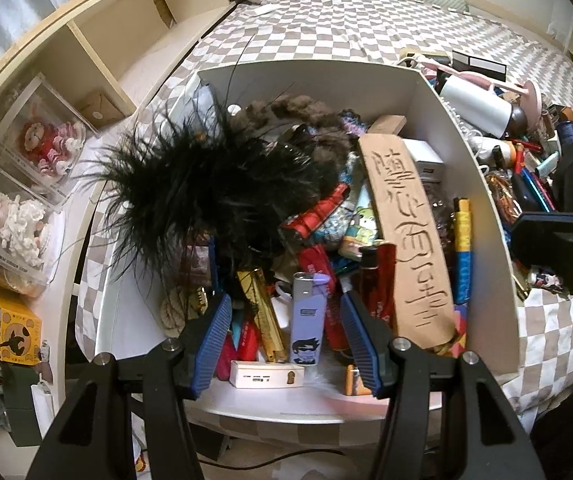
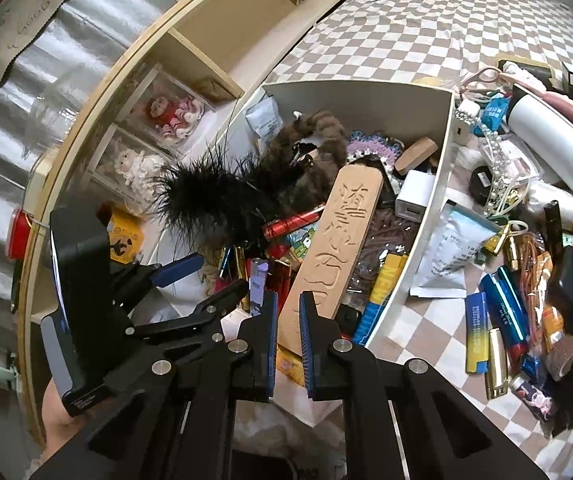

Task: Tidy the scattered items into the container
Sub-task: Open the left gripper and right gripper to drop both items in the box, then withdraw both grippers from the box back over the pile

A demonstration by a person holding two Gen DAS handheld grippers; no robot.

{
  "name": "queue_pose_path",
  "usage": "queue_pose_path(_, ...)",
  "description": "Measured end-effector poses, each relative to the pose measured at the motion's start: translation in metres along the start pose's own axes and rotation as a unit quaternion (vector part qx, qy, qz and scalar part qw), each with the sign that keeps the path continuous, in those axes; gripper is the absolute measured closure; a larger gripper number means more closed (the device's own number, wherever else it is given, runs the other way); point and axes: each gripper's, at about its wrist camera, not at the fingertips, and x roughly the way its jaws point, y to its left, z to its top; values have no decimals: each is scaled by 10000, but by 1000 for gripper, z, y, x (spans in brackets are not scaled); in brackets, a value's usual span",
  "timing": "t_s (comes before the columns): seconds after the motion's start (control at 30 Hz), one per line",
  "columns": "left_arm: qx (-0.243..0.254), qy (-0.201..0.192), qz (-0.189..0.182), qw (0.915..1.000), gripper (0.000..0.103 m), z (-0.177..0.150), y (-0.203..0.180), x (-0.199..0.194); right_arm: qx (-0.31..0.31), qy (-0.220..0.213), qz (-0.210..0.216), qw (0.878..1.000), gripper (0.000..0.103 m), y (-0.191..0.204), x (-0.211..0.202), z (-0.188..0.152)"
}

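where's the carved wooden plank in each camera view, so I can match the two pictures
Left wrist view: the carved wooden plank lies right of centre in the white box, running from mid-frame down toward the lower right.
Right wrist view: the plank sits at centre, slanting down toward the right tool.
Shared landmark: the black feather tuft, left of the plank in both.

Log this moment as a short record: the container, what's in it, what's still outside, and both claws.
container: white open-topped box on the checked bedcover
inside: fluffy black feather piece, long carved wooden plaque, purple lighter with a cartoon face, many more small items
outside: cluttered pile past the box's right-hand wall, including a white cylindrical bottle
left claw: open above the box, nothing gripped
right claw: shut, empty, above the box's near end
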Motion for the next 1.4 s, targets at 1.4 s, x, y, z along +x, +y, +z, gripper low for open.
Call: queue_pose_path(1.4,318,-1150,-87,9928,34,52,-114,-53,651,-721,-1845,9780,92,-113,-113,-26)
